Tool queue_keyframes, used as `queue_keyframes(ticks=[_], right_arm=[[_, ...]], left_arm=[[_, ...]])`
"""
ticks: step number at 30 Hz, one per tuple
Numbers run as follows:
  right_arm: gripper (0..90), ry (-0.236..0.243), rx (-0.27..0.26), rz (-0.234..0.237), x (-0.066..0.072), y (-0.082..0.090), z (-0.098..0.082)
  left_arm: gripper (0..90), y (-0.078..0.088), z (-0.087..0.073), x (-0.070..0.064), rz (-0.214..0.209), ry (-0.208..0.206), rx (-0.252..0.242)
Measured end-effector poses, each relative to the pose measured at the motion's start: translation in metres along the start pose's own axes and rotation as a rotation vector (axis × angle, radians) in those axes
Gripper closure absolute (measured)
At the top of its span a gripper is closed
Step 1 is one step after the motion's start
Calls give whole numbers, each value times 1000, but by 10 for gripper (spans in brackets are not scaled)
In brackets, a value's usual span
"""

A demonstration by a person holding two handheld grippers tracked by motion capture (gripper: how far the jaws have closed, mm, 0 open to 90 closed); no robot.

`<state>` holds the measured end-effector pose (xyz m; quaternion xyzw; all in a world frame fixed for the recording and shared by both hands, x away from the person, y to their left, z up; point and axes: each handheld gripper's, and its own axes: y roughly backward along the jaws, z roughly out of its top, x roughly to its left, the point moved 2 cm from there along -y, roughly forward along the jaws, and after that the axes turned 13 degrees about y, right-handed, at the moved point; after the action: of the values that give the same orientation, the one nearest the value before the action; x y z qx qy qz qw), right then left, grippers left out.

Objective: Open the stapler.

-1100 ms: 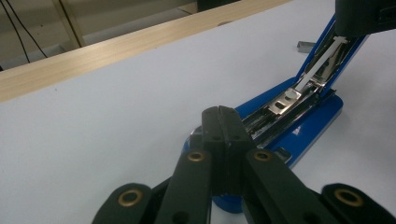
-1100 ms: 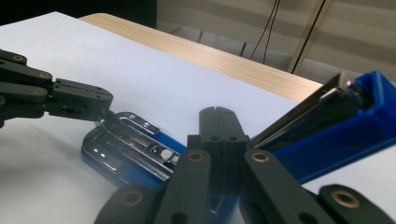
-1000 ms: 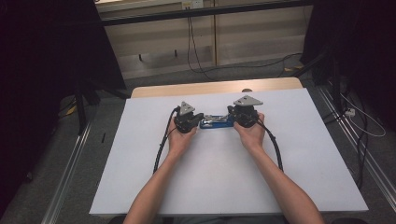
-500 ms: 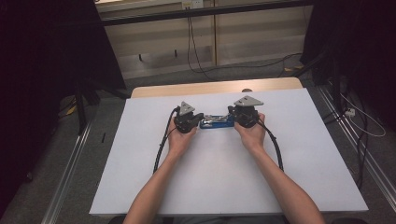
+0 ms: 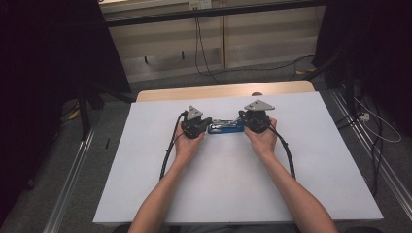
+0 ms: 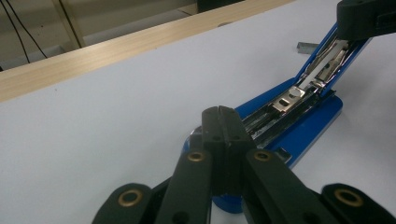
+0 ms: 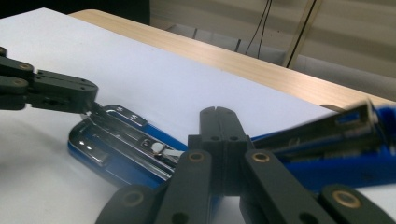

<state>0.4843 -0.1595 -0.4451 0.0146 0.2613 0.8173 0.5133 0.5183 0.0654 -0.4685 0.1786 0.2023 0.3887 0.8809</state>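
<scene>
A blue stapler (image 5: 226, 127) lies folded open on the white table top (image 5: 218, 194), between my two grippers. My left gripper (image 5: 209, 126) is shut, and its joined tips (image 6: 223, 114) rest against the left end of the stapler (image 6: 289, 116), with nothing between the jaws. My right gripper (image 5: 242, 126) is shut too. Its tips (image 7: 218, 114) sit over the stapler's middle, where the shiny staple channel (image 7: 121, 140) meets the raised blue cover (image 7: 345, 140). From the right gripper view, the left gripper (image 7: 88, 100) touches the channel's far end. The left gripper view has the right gripper (image 6: 362, 18) at the tip of the raised cover.
A small metal strip (image 6: 306, 45) lies on the table beyond the stapler. A wooden edge (image 5: 223, 92) runs along the table's far side. Cables (image 5: 374, 131) trail on the floor to the right, and dark stands flank both sides.
</scene>
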Motion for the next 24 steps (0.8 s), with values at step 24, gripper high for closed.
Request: queue_keyframes(ticks=[24], right_arm=[[900, -25, 58, 6, -11, -3, -22]], left_arm=[[900, 0, 0, 0, 1, 8, 1]])
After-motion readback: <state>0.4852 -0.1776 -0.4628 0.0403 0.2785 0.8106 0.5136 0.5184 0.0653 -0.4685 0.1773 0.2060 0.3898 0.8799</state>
